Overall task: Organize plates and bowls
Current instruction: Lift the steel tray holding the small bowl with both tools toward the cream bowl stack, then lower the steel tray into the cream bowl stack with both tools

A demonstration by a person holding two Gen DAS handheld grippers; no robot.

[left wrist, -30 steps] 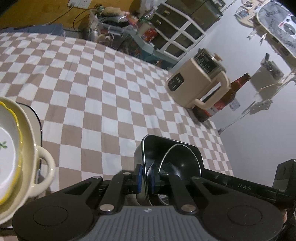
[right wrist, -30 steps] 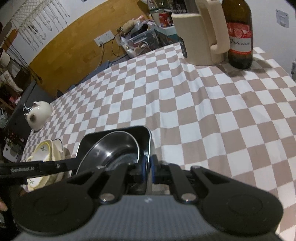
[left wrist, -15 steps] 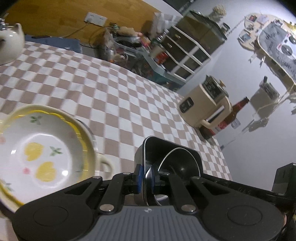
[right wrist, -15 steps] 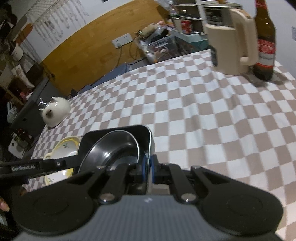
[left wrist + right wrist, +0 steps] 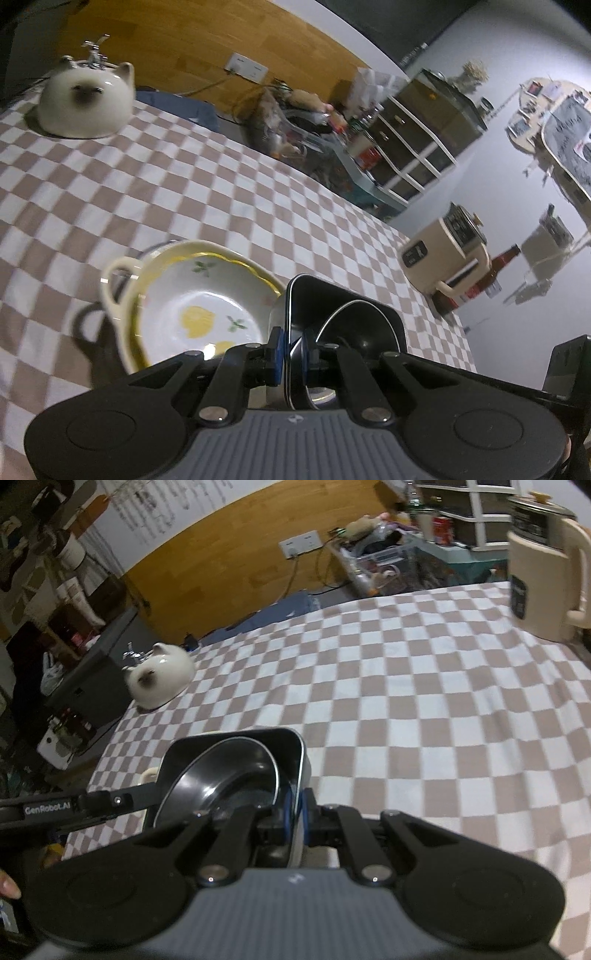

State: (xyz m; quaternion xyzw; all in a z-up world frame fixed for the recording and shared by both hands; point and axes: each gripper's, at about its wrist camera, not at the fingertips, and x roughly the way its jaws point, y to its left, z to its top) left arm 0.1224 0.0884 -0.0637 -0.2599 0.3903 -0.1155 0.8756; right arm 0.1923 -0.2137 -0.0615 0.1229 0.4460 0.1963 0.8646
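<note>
Where hidden rightward, floral bowl (image 5: 199, 310), left view

A lived-in home room, likely a dining or living area. A table (image 5: 424, 709) wears a brown-and-white checked cloth and carries a cream electric kettle (image 5: 448, 258), a beer bottle (image 5: 498, 267) and a cat-shaped ceramic pot (image 5: 86, 101). Behind it stand a wood-panelled wall with a socket (image 5: 299, 543), cluttered storage bins (image 5: 376, 563) and a drawer cabinet (image 5: 417, 144).
</note>
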